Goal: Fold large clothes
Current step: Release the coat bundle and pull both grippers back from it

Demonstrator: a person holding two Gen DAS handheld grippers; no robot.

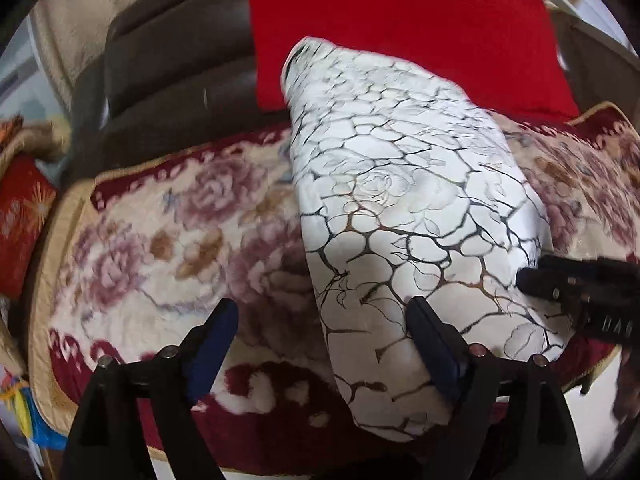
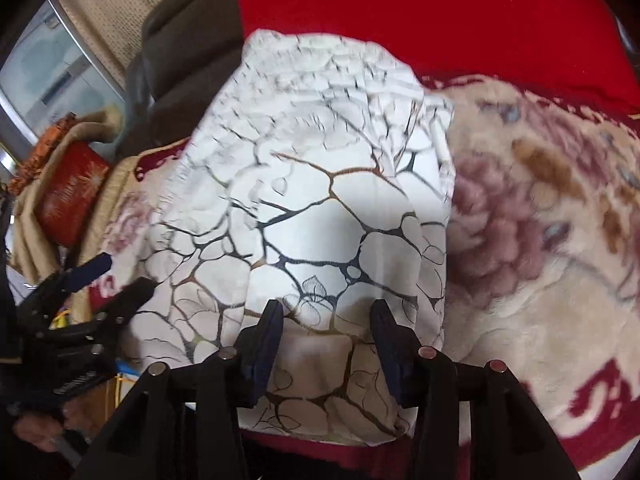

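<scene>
A white cloth [image 1: 400,208] printed with black and gold crackle lines lies folded in a long band across a floral blanket [image 1: 160,220]. My left gripper [image 1: 324,336] stands open over the cloth's near left edge. Its right finger is over the fabric and its left finger over the blanket. My right gripper [image 1: 536,280] reaches in from the right at the cloth's edge. In the right wrist view the cloth [image 2: 320,184] fills the middle. My right gripper [image 2: 326,328] is open above its near end, with fabric lying flat between the fingers. The left gripper [image 2: 116,280] shows at the left edge.
The blanket [image 2: 540,220] covers a sofa seat with a brown backrest [image 1: 168,80]. A red cushion [image 1: 400,20] leans behind the cloth. A red box [image 2: 72,196] sits on tan fabric at the left. A hand [image 2: 36,432] holds the left gripper's handle.
</scene>
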